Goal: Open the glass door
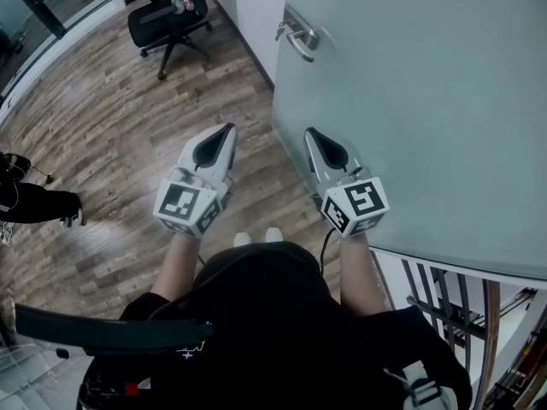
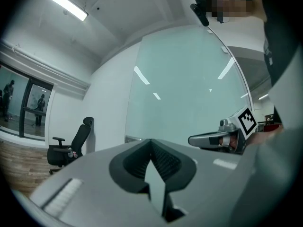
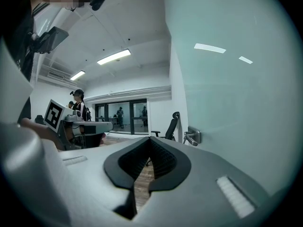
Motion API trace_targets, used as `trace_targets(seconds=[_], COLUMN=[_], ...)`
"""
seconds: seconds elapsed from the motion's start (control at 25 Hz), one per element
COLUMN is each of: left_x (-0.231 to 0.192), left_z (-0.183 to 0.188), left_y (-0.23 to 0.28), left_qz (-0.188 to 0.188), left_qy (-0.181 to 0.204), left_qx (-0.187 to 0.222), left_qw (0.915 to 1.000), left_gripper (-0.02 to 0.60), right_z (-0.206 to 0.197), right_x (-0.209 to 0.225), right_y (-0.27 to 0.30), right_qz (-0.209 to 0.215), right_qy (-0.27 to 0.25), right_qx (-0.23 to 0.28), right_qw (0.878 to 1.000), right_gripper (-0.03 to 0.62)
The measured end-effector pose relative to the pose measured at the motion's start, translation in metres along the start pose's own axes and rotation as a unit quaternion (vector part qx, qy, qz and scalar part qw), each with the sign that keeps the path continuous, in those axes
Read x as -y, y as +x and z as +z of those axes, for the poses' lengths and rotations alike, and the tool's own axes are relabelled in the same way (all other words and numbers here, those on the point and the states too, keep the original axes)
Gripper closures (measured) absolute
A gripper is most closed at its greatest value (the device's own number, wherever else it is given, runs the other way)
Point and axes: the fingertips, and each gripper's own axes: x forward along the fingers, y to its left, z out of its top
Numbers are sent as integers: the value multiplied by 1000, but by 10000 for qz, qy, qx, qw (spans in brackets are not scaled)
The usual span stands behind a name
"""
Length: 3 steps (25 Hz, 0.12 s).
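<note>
The frosted pale-green glass door (image 1: 427,101) stands upright just to the right of your right fingers. Its flat face runs away ahead of them, and its near vertical edge shows between your two hands in the head view. A silver metal lever handle (image 1: 299,37) sits on a small plate on that face. It is ahead of the right fingers, a little to their right and well clear of them. Its long axis lies level along the glass, but which way its free end points is not clear.

Your right gripper (image 1: 309,131) reaches forward on a bare forearm, pointing roughly level along the door. Its fingers (image 3: 163,157) are closed tip to tip on nothing. Whether its side touches the glass cannot be told.

Your left gripper (image 1: 226,128) is held alongside on the other forearm, apart from the right one and aimed the same way, over the brown wood-plank floor (image 1: 111,118). Its fingers (image 2: 165,162) are also shut and empty.

Ahead and to the left of the left fingers, a black wheeled office chair (image 1: 167,15) stands by the white wall (image 1: 252,7). Far to the left, part of a person in dark clothing (image 1: 34,203) shows at the edge.
</note>
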Motion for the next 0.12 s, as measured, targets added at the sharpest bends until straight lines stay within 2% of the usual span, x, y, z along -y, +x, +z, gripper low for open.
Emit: trace_targets(seconds=[0.12], left_x=[-7], left_z=[2], left_y=[1], left_qz=[4], left_qy=[-3], left_qx=[22], left_qw=[10000], left_gripper=[581], right_z=[2], right_x=[0], right_y=[5], right_qz=[-8], right_qy=[-75], right_qx=[46], right_qw=[10000], right_gripper=[592])
